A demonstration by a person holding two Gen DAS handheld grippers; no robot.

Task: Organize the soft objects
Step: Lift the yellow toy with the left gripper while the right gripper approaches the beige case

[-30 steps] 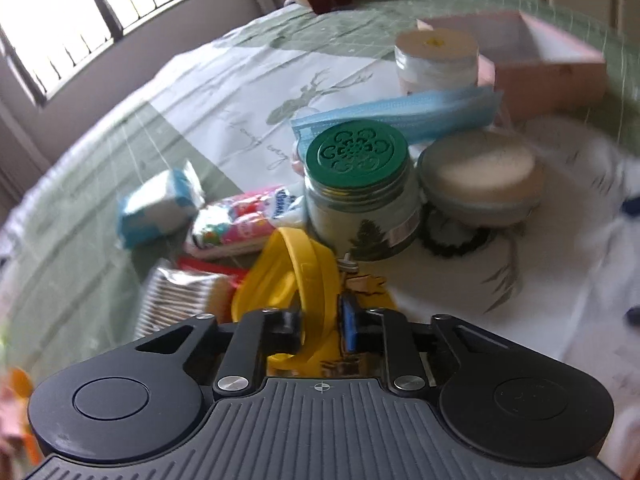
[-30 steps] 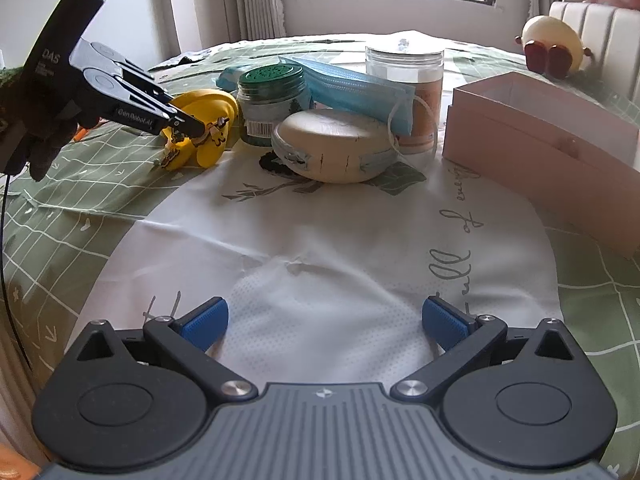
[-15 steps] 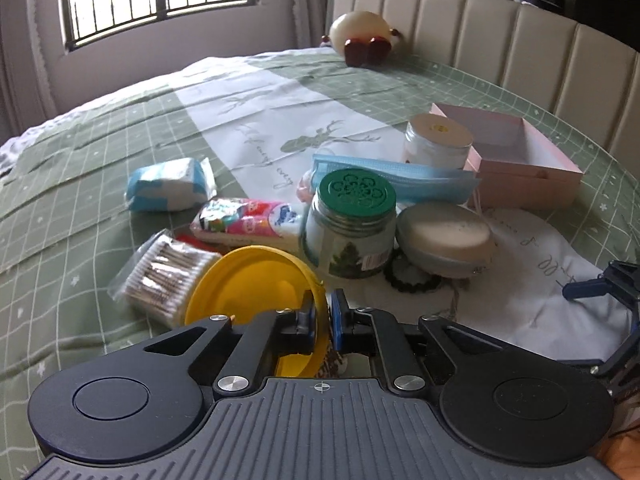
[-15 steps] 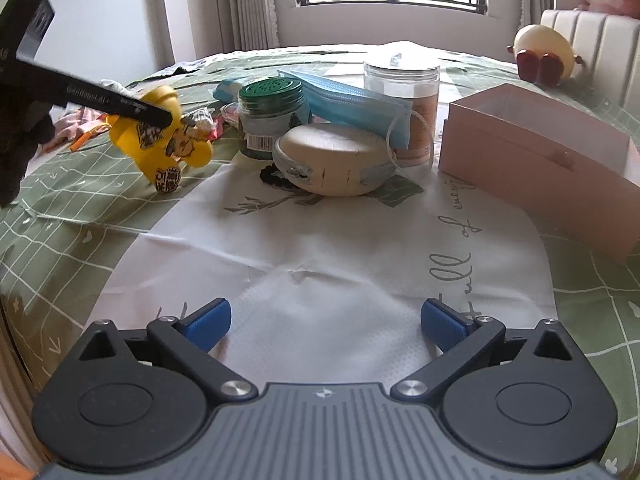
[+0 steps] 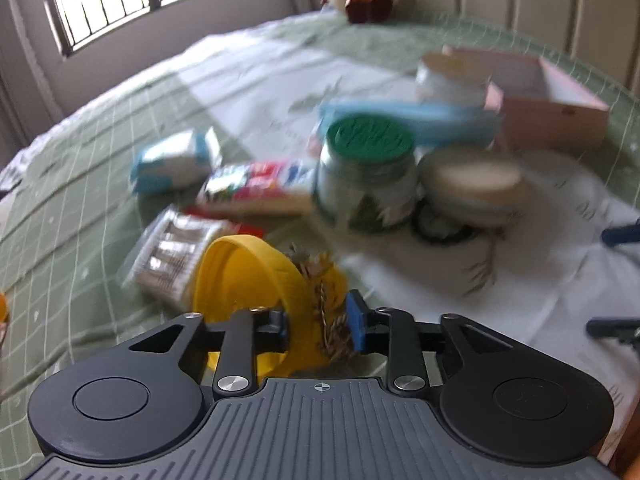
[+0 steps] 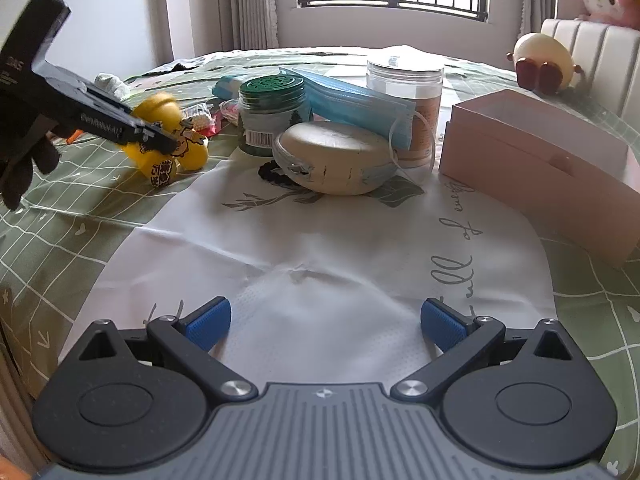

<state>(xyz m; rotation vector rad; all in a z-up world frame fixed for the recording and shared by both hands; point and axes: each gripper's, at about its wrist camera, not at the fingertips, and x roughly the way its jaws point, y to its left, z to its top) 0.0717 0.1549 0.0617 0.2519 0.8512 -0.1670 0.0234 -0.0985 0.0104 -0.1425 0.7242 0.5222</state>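
Observation:
My left gripper (image 5: 320, 324) is shut on a yellow soft toy (image 5: 256, 280) with twine on it, held just above the green cloth; in the right wrist view the left gripper (image 6: 168, 142) pinches that toy (image 6: 160, 136) at the left. My right gripper (image 6: 324, 322) is open and empty over the white cloth. A blue face mask (image 6: 352, 98) lies across a green-lidded jar (image 6: 274, 114) and a clear jar (image 6: 406, 108). A cream round pouch (image 6: 336, 164) sits in front. An open pink box (image 6: 544, 156) stands at the right.
Tissue packs (image 5: 176, 162), a colourful packet (image 5: 256, 188) and a cotton swab pack (image 5: 172, 256) lie left of the jars. A black hair tie (image 6: 276, 174) lies by the pouch. A plush toy (image 6: 540, 60) sits at the far edge near the sofa back.
My left gripper has dropped back toward the table with the yellow toy still in it, and its view is blurred. The right gripper has stayed open in place.

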